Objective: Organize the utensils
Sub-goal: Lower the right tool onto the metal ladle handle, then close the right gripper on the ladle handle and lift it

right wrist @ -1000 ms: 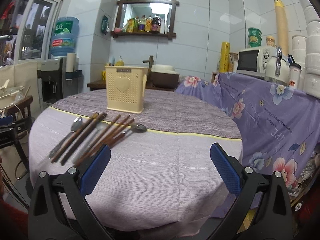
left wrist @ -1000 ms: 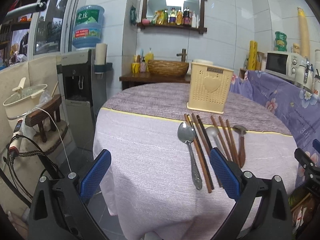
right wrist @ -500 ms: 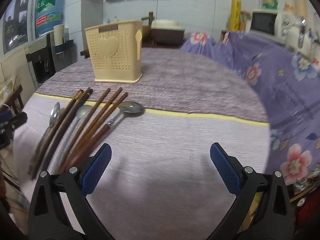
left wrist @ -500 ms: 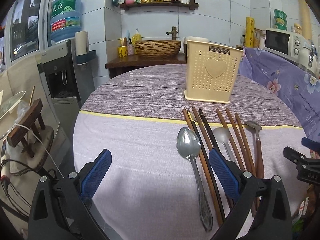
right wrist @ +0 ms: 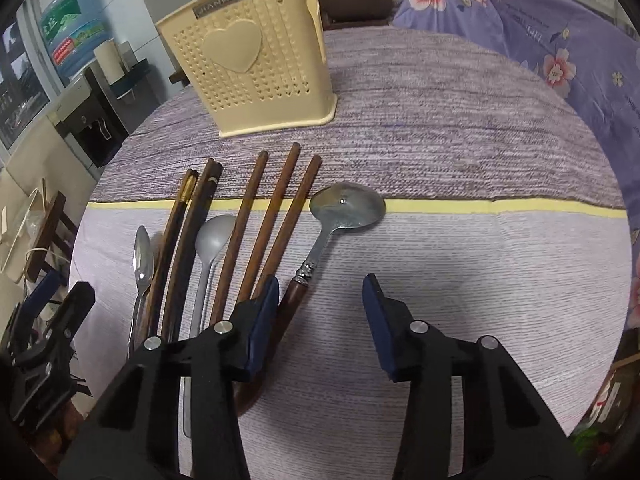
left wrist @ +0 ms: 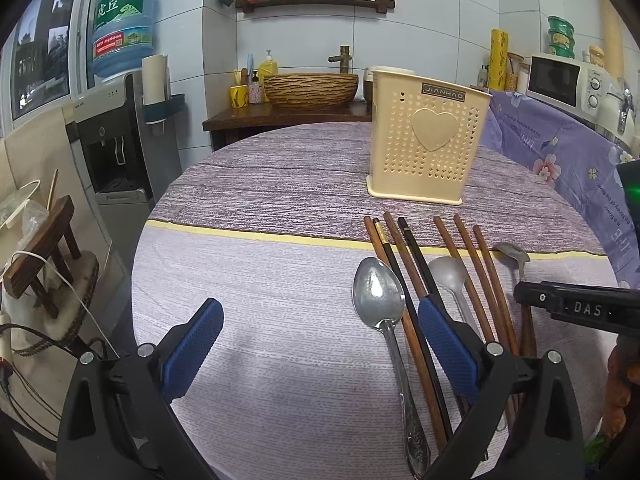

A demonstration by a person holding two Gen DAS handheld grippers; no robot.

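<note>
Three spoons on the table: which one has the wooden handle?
The spoon with the wooden handle lies at the right end of the row, bowl on the yellow stripe. The grey spoon and the shiny spoon are metal throughout.

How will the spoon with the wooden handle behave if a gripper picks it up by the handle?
The wooden-handled spoon looks stiff, so it should not bend. Its wide metal bowl sits far from the handle, so that end may dip when lifted. The handle looks smooth and rounded; it could turn or slip between the jaws.
</note>
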